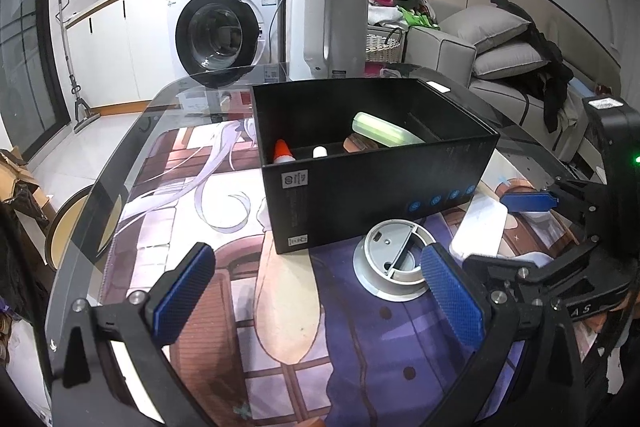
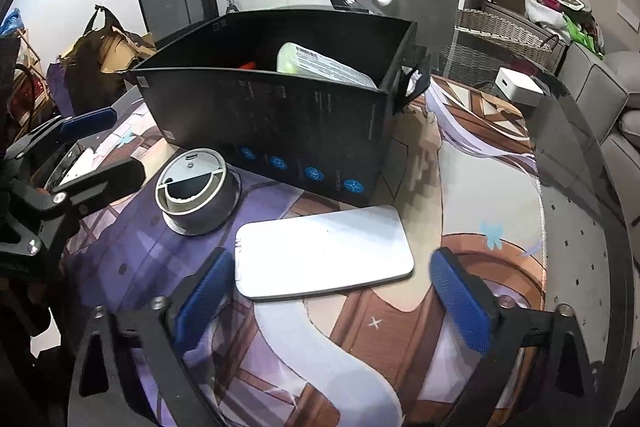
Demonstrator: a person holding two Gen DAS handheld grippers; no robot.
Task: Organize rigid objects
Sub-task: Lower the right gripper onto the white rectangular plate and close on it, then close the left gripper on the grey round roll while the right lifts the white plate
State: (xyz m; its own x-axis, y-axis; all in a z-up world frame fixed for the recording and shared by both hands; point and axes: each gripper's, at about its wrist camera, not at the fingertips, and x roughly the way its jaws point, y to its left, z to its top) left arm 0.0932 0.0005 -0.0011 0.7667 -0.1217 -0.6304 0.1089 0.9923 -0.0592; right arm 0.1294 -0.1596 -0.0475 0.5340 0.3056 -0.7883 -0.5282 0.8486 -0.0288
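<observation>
Box [image 1: 372, 183] already has a few bits inside; white slab [image 2: 324, 251] and round gadget [image 2: 196, 187] still out, both my grippers [image 2: 332, 303] [image 1: 320, 291] gaping, empty.

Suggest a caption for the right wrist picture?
Open right gripper poised around a flat white slab beside the black box.

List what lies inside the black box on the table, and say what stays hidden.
Inside the black box: a pale green bottle leaning on a divider, an orange-capped item, a small white cap and a brownish object. The box walls cover their lower parts and the floor.
</observation>
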